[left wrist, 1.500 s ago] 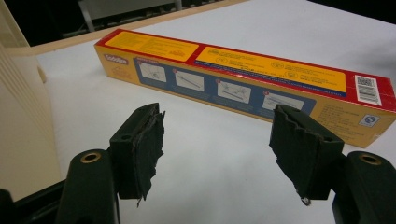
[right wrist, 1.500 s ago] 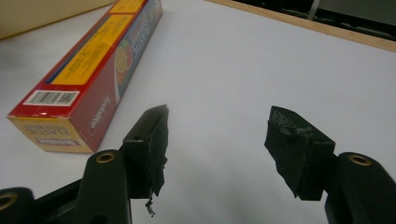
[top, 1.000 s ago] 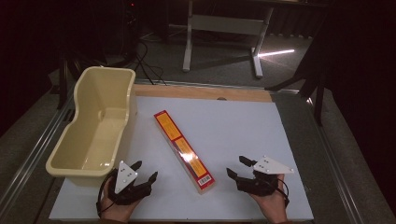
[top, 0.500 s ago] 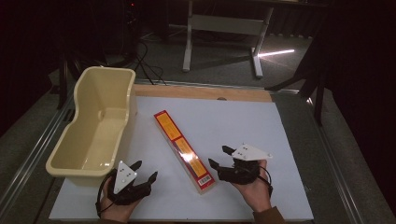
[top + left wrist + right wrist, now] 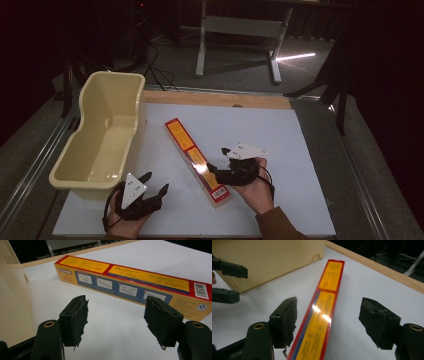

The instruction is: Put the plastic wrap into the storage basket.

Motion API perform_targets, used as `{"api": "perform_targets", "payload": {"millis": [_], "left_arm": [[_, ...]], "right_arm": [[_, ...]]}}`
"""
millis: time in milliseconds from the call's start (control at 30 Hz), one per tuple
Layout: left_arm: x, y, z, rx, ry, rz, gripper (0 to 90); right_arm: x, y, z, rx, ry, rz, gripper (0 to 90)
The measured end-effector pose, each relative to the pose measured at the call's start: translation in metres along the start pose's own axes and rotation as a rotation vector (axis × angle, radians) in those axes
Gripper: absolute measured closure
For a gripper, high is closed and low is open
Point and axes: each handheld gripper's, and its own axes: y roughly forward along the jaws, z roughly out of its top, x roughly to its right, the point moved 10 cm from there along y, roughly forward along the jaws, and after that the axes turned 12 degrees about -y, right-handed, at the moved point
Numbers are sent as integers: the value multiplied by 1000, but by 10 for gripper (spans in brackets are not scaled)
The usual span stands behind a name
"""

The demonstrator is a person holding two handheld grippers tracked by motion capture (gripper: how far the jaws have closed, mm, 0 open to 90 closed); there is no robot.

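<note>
The long, glossy red-and-yellow box (image 5: 196, 160) lying diagonally on the bench (image 5: 300, 150) beside the cream tub (image 5: 107, 127) looks light, stiff and slippery, best pinched across its narrow width by the right tongs (image 5: 218, 161), whose jaws have just been opening and now straddle it untouched, while the left tongs (image 5: 154, 184) rest spread and empty.

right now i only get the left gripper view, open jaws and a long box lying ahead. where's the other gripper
Observer: The right gripper is over the near half of the long box, jaws apart and just opening wider, the box between them, pads not pressing.
Operator: box lined up with those jaws?
Observer: In the right gripper view the box runs lengthwise up between the jaws, nearer the left pad.
Operator: what's the cream wall on my left
Observer: An open cream tub with nothing in it, standing on the table left of the box.
Operator: and my own gripper?
Observer: The left gripper sits near the table's front edge, just below the tub.
</note>
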Motion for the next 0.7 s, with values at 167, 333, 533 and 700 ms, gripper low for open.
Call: {"api": "perform_targets", "payload": {"millis": [167, 333, 533, 700], "left_arm": [[0, 0, 0, 2, -2, -3, 345], [0, 0, 0, 4, -4, -2, 343], [0, 0, 0, 5, -3, -5, 342], [0, 0, 0, 4, -3, -1, 342]], "right_arm": [[-2, 12, 9, -16, -16, 7, 278], [-6, 27, 15, -34, -26, 26, 262], [-12, 51, 13, -96, -54, 31, 217], [-9, 66, 11, -136, -49, 35, 210]]}}
